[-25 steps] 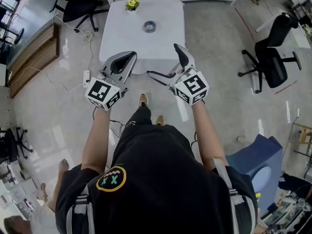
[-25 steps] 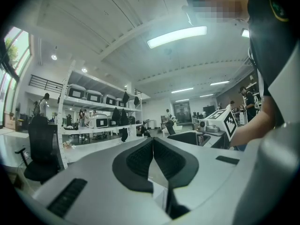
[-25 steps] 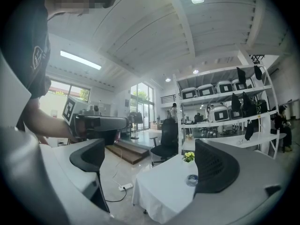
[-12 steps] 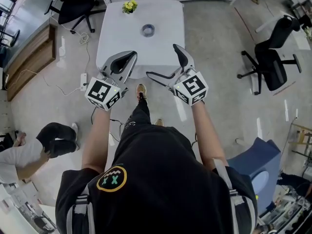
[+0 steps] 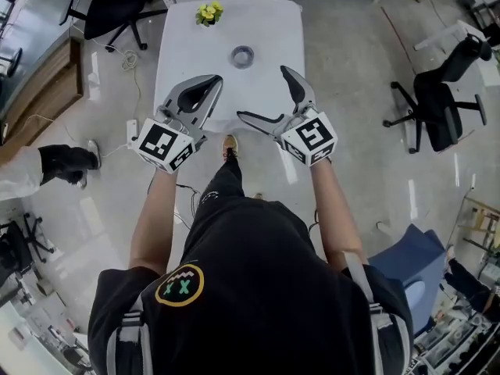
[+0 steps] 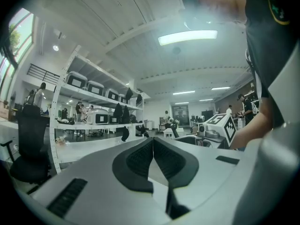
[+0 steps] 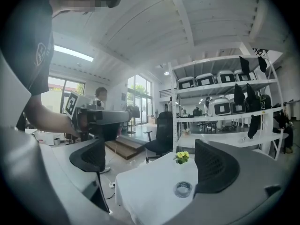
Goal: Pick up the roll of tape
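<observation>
The roll of tape point(image 5: 242, 55) is a small grey ring lying flat on the white table point(image 5: 187, 61), toward its far side. It also shows in the right gripper view as the tape point(image 7: 183, 189), low between the spread jaws but well beyond them. My left gripper point(image 5: 216, 80) hangs over the table's near left edge, shut with nothing in it; its pads meet at the left gripper point(image 6: 153, 140). My right gripper point(image 5: 263, 94) hovers open above the near edge, empty, and appears again as the right gripper point(image 7: 152, 162). Both are short of the tape.
A small bunch of yellow flowers point(image 5: 208, 11) stands at the table's far left corner. Black office chairs point(image 5: 437, 92) stand right and far left point(image 5: 109, 10). A wooden bench point(image 5: 39, 100) and another person's limb point(image 5: 43, 166) are at the left. Storage shelves point(image 7: 225, 102) rise behind the table.
Both grippers have shifted slightly forward toward the table, jaws unchanged. The bystander at the left has moved, now showing only at the frame's edge.
</observation>
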Motion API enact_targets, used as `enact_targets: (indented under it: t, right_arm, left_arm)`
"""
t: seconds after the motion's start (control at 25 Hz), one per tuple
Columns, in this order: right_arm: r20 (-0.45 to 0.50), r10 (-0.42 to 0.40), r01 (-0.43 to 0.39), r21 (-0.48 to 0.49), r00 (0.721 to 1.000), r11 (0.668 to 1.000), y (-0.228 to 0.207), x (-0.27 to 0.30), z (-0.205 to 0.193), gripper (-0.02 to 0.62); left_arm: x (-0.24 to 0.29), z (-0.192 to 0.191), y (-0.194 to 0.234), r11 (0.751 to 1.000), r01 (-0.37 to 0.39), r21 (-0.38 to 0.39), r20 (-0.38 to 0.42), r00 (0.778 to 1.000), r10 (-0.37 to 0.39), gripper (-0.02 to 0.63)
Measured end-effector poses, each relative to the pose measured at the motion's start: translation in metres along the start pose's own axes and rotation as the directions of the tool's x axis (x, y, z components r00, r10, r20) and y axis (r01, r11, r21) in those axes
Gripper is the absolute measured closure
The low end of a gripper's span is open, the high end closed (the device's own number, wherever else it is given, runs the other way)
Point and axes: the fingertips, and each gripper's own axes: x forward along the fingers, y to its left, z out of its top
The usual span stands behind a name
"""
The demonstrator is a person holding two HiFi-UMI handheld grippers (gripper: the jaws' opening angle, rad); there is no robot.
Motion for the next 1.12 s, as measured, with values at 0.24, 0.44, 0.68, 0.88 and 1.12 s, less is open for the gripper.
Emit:
enact_targets:
  t: [0.24, 0.44, 0.68, 0.88, 1.12]
  right_arm:
    - [-0.028, -0.014, 0.014, 0.015, 1.0, 1.0, -0.033, 0.051, -0.001, -0.003]
    - [-0.06, -0.024, 0.026, 0.032, 0.998, 0.999, -0.06, 0.085, -0.008, -0.003]
    - [-0.102, -0.034, 0.038, 0.039, 0.994, 0.999, -0.087, 0.129, -0.021, -0.003]
    - [-0.136, -0.04, 0.046, 0.045, 0.99, 0.998, -0.108, 0.161, -0.034, -0.003]
    - [-0.23, -0.008, 0.024, 0.065, 0.973, 0.998, -0.132, 0.184, -0.076, -0.003]
  left_arm:
    - [0.023, -0.006, 0.055, 0.999, 0.032, 0.027, -0.011, 0.999, -0.032, 0.586]
    - [0.045, -0.01, 0.09, 0.997, 0.062, 0.043, -0.002, 0.998, -0.062, 0.586]
    - [0.067, -0.024, 0.128, 0.995, 0.096, 0.028, -0.007, 0.995, -0.096, 0.586]
    - [0.083, -0.032, 0.155, 0.993, 0.119, 0.015, -0.012, 0.993, -0.118, 0.586]
    - [0.102, -0.039, 0.169, 0.994, 0.114, 0.005, -0.028, 0.993, -0.113, 0.586]
